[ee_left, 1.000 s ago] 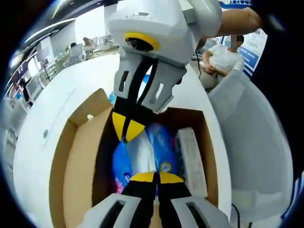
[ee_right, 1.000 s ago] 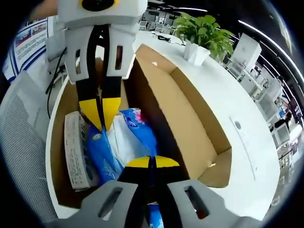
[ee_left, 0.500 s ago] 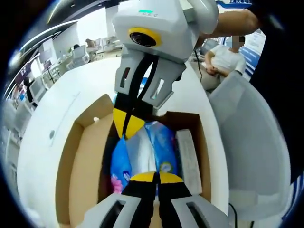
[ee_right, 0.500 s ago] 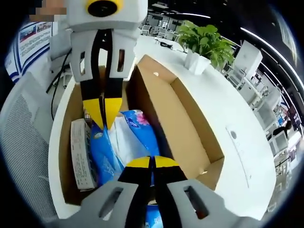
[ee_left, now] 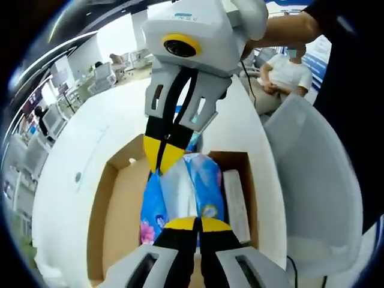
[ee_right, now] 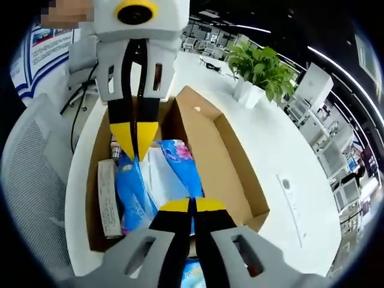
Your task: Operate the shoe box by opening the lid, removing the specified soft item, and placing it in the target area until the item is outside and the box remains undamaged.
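Gripping the blue soft pack [ee_left: 183, 192] at frame centre, left gripper [ee_left: 183, 223] and right gripper [ee_right: 191, 205] jaws closed; uneven pulling may tear it or snag the shoe box [ee_right: 231, 156]

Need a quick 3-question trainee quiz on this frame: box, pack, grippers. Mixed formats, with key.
1. True or false: the shoe box has its lid open.
2. Which grippers are shut on the blue tissue pack? A) left only B) right only C) both
3. Fill in: beside the pack, inside the box, lies a long white ____.

Key:
1. True. The lid flap lies folded out to the side on the white table.
2. C. The left gripper and the right gripper each pinch one end of the pack, facing each other.
3. Carton: a narrow white printed box along the wall.
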`<state>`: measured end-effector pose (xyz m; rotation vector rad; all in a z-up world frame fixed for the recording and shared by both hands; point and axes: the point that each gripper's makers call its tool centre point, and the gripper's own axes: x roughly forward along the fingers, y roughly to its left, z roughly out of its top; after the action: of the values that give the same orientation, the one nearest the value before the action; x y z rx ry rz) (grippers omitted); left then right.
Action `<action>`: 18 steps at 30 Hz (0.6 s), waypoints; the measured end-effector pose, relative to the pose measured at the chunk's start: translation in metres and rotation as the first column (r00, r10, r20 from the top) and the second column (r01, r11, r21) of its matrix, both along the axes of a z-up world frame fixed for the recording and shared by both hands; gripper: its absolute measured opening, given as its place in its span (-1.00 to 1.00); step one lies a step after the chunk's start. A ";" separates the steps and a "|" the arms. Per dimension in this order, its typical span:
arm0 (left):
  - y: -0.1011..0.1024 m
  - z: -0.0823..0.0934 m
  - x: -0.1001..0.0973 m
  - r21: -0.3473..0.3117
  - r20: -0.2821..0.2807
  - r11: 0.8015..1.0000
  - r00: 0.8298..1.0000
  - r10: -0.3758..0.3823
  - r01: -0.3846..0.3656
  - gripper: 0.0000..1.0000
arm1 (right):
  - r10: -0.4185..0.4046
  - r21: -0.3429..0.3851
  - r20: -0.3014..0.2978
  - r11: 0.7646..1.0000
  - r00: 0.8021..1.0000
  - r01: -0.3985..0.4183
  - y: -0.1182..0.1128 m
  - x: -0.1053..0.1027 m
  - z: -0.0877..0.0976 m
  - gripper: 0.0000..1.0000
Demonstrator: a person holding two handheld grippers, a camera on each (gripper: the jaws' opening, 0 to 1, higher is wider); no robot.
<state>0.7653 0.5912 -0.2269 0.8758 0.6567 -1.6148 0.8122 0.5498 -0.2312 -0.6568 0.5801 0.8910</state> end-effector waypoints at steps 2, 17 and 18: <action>0.000 0.006 0.000 0.000 0.003 1.000 1.000 0.006 -0.006 -1.00 | 0.003 0.007 0.008 1.000 1.000 -0.003 -0.001 0.004 0.003 -1.00; -0.022 0.038 -0.009 0.002 -0.007 1.000 1.000 0.007 -0.007 -1.00 | 0.012 0.054 0.061 0.998 0.998 -0.015 -0.018 0.002 0.043 -1.00; -0.024 0.039 -0.009 0.001 -0.007 1.000 1.000 0.004 -0.004 -1.00 | 0.012 0.055 0.063 0.998 0.998 -0.015 -0.021 0.001 0.044 -1.00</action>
<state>0.7559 0.5671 -0.1883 0.8692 0.6635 -1.6149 0.8132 0.5286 -0.1872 -0.6373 0.4938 0.8928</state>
